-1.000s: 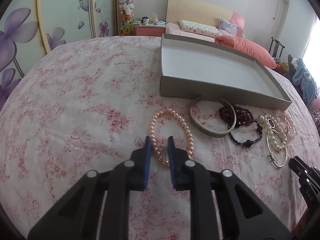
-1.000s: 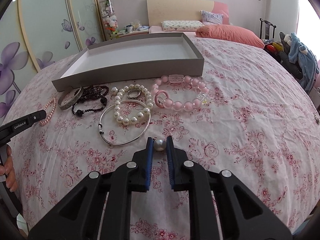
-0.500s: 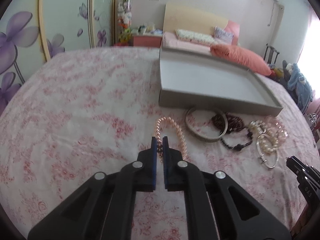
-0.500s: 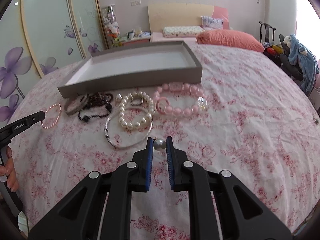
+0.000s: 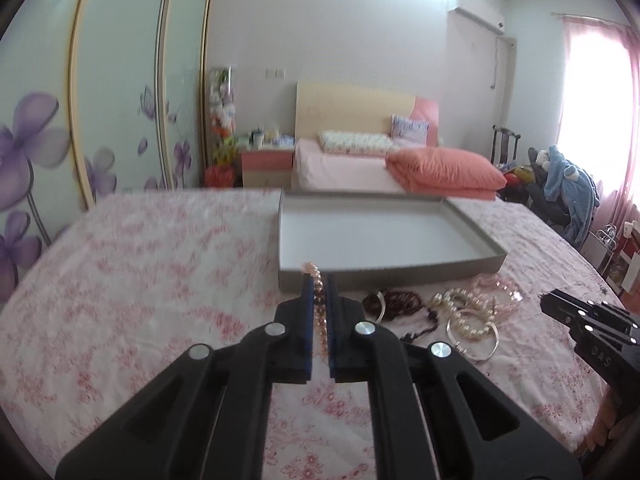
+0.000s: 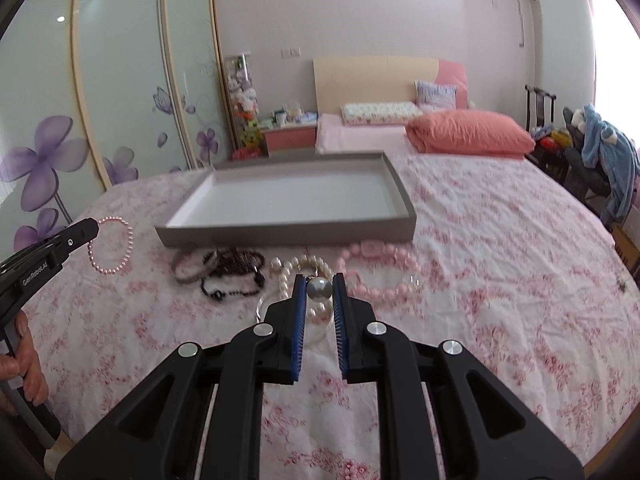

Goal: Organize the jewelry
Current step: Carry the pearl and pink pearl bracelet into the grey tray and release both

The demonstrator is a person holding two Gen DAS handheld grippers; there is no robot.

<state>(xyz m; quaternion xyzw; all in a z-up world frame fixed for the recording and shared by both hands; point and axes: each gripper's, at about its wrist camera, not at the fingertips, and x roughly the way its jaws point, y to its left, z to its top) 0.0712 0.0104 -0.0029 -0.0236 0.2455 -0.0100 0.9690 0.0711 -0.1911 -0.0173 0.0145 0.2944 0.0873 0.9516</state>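
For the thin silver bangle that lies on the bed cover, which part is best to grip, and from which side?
Grip the silver bangle on its near arc, coming from above with one finger inside the ring and one outside. It lies flat and thin, and that arc looks bare, while the white pearl bracelet lies over its far part.

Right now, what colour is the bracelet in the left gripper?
Pale pink pearl bracelet; clearest in the right wrist view.

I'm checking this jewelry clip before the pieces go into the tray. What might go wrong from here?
The pink bracelet hangs from the left hand-held gripper by a few beads and may swing or slip loose. The round pearl in the right hand-held gripper could squirt out onto the bedspread. Either could catch the tray wall.
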